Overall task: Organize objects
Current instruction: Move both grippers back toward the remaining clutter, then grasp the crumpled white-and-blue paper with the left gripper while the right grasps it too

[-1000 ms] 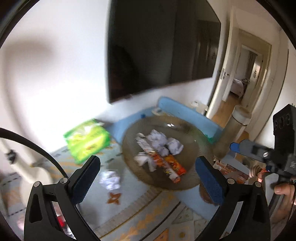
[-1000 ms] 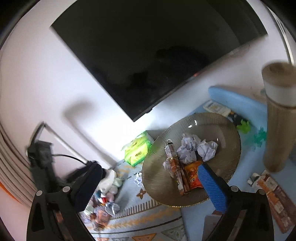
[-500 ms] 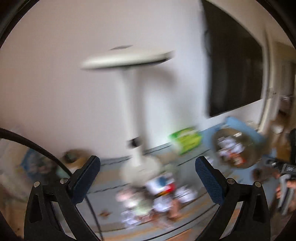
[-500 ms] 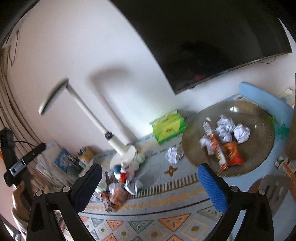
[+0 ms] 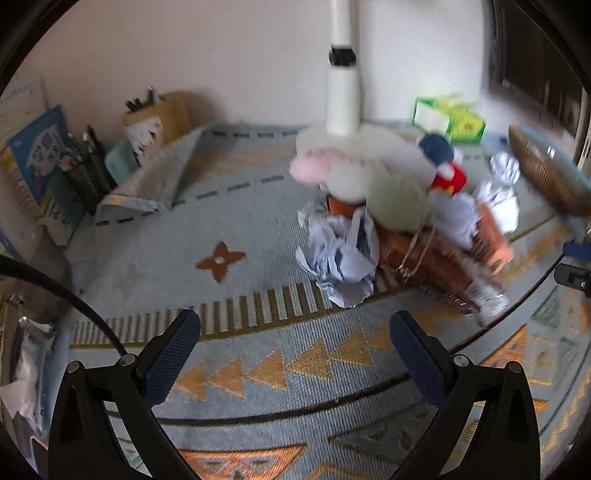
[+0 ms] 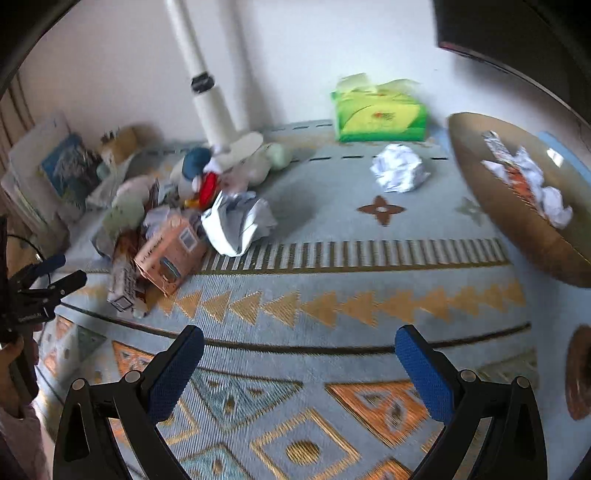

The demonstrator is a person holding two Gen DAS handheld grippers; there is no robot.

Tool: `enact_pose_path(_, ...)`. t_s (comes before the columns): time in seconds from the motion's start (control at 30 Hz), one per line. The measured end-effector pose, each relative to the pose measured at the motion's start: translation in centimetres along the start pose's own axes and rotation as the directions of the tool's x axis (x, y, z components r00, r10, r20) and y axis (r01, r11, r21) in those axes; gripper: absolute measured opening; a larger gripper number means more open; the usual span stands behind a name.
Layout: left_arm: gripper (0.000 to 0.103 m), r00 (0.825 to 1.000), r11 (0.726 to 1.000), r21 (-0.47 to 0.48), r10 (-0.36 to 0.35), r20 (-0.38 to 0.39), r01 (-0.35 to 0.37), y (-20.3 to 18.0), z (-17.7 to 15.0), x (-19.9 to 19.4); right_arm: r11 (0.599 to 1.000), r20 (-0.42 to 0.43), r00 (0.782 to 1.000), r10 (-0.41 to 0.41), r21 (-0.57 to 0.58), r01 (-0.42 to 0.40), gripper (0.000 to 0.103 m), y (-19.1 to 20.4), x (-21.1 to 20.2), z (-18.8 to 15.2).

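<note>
A heap of clutter lies on the patterned cloth: a crumpled paper ball (image 5: pixel 341 258), brown snack boxes (image 5: pixel 436 258) and plush toys (image 5: pixel 373 173). My left gripper (image 5: pixel 295 328) hangs open just in front of the paper ball, holding nothing. In the right wrist view the same heap shows an orange box (image 6: pixel 171 253) and a crumpled paper (image 6: pixel 240 221). A lone paper ball (image 6: pixel 399 168) lies near the brown woven plate (image 6: pixel 517 221), which carries wrappers and paper balls. My right gripper (image 6: pixel 299 350) is open and empty above the cloth.
A white lamp post (image 5: pixel 343 92) rises behind the heap. A green tissue pack (image 6: pixel 380 114) sits by the wall. A pen holder and books (image 5: pixel 74 173) stand at the left. A dark screen (image 6: pixel 517 33) hangs on the wall. A hand with the other gripper (image 6: pixel 26 302) shows at left.
Both grippers swung from the plate and wall screen down and left toward the clutter heap by the lamp. Both stayed open and empty.
</note>
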State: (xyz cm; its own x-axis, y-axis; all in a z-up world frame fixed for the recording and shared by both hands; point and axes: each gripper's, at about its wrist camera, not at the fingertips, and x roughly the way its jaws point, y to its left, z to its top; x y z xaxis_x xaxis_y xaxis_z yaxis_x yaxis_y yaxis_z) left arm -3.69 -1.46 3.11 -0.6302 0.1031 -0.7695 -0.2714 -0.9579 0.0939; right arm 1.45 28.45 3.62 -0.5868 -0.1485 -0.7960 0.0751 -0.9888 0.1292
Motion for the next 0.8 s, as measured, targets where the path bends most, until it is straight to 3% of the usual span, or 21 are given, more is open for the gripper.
enact_pose_path(0.5, 0.103, 0.997, 0.991, -0.127, -0.040, -0.059, 0.032, 0.0, 2.6, 5.3, 0.995, 0.004, 0.999, -0.032, -0.090, 0.032, 0.103, 2.9, 5.6, 4.3)
enact_pose_path(0.63, 0.103, 0.998, 0.990, -0.141, -0.017, -0.061, 0.009, -0.2, 2.8, 5.6, 0.989, -0.008, 0.996, -0.091, -0.115, 0.090, 0.103, 3.5, 7.0, 5.6)
enact_pose_path(0.8, 0.103, 0.998, 0.990, -0.143, -0.019, -0.061, 0.010, -0.2, 2.8, 5.7, 0.990, -0.010, 0.995, -0.095, -0.108, 0.093, 0.103, 3.7, 7.8, 6.6)
